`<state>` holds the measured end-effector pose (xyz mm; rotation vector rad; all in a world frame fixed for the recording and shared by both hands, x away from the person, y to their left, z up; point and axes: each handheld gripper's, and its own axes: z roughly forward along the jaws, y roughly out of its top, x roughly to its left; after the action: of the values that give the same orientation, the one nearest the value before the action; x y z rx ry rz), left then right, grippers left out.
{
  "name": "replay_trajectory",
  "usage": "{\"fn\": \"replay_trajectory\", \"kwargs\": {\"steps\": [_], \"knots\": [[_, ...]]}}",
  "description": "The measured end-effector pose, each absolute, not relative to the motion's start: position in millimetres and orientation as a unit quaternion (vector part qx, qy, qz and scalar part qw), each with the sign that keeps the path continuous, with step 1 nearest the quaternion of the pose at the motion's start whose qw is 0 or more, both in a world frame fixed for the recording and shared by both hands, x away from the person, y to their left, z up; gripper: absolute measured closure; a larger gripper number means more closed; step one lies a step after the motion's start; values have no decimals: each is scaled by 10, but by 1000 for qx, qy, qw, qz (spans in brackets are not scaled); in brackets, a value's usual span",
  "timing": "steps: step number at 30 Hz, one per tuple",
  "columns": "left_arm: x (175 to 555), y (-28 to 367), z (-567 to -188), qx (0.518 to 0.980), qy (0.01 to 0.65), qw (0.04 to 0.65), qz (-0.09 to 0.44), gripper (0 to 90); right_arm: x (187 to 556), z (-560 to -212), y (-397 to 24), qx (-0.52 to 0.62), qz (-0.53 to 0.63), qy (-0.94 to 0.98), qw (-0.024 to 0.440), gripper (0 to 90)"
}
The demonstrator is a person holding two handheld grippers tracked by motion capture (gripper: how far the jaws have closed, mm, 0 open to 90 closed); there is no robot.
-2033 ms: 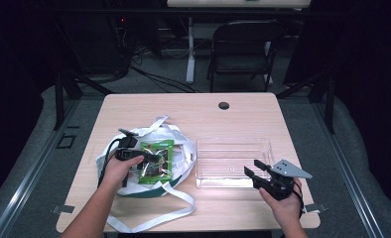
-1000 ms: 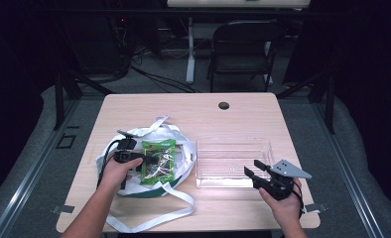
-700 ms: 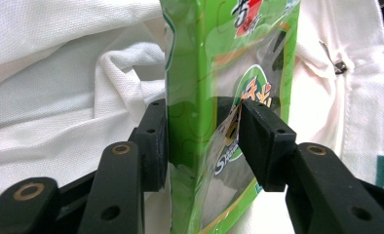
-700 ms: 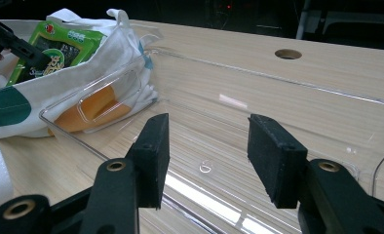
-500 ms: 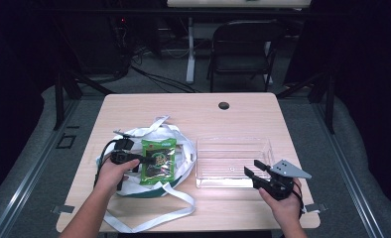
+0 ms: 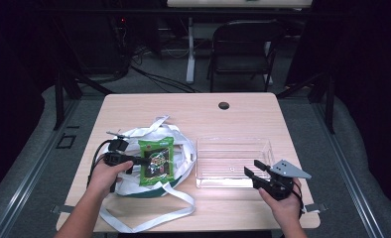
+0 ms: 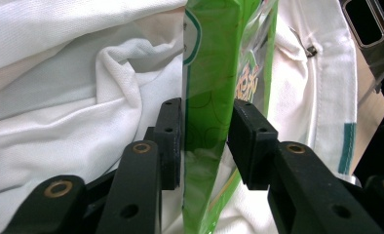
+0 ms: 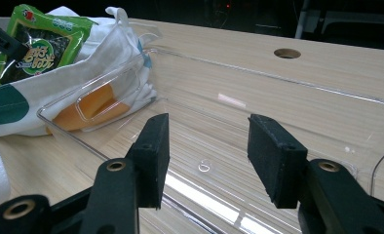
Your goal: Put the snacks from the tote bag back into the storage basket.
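A green snack packet (image 6: 156,161) lies on top of a white cloth bag (image 6: 184,157) with a green base at the table's left. My left gripper (image 6: 136,159) is shut on the packet's left edge. In the left gripper view the packet (image 7: 214,73) stands on edge between the pads of my left gripper (image 7: 204,131), over white cloth (image 7: 58,73). My right gripper (image 6: 252,167) is open at the near edge of a clear plastic tray (image 6: 233,141). In the right gripper view, my right gripper (image 8: 204,146) holds nothing and points into the tray (image 8: 278,80).
The bag's long white straps (image 6: 149,218) trail toward the table's front edge. A round cable hole (image 6: 224,105) sits at the back of the wooden table (image 6: 183,111). A black chair (image 6: 243,44) stands behind the table. The right gripper view shows the packet (image 8: 34,44) and the bag (image 8: 122,44) at its far left.
My left hand and gripper have drawn slightly to the left with the packet's edge held. The right gripper has not moved.
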<state>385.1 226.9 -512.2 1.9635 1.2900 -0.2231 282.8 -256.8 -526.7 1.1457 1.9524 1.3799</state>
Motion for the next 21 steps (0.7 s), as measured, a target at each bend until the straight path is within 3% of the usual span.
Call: {"fn": "replay_trajectory", "kwargs": {"steps": [21], "knots": [[3832,2442,-5127,760,492,412,-104,724,2833,-5275,-2562,419,502,716,245,502]]}}
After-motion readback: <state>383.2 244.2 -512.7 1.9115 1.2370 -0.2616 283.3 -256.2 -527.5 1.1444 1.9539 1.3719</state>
